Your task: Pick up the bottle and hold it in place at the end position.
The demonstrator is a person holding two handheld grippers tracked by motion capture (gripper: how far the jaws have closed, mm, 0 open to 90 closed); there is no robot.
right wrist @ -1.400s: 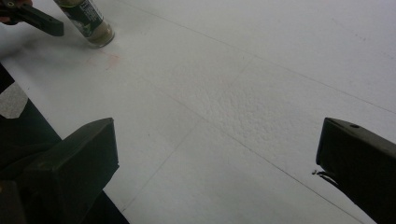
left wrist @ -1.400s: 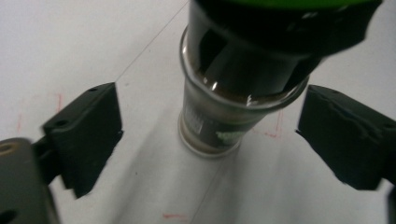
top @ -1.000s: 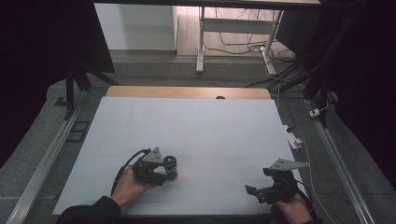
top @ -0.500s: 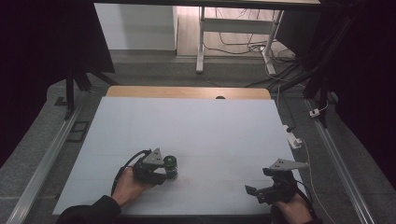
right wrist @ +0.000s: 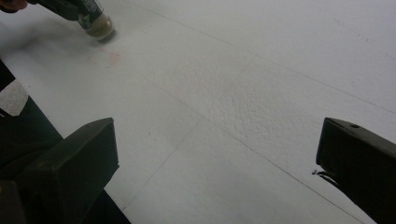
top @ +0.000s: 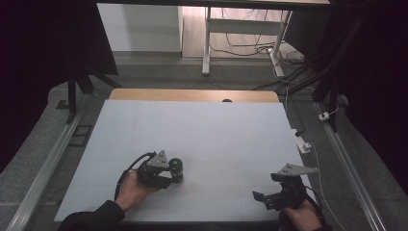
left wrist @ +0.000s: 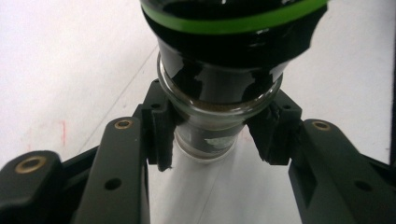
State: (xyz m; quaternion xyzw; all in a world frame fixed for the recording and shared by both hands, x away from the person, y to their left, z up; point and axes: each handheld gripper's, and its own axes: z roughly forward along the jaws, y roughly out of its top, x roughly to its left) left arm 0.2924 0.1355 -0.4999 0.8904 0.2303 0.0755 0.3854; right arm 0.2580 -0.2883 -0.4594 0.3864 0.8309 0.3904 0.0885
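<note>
- One small jar (left wrist: 219,98), glass with a black, green-ringed lid, stands on the white table (top: 202,125), well to the left of the right gripper (top: 262,197).
- Left gripper (left wrist: 217,135) is clamped on the jar's body; grasp looks complete, lifting or moving remains.
- Right gripper waits, jaws wide apart and empty.
- Compared with a second ago, the left jaws have just closed onto the jar; neither hand has shifted.

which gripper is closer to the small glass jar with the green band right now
Left. The left gripper is clamped on the jar; the right gripper sits well off to the jar's right, jaws open.
</note>
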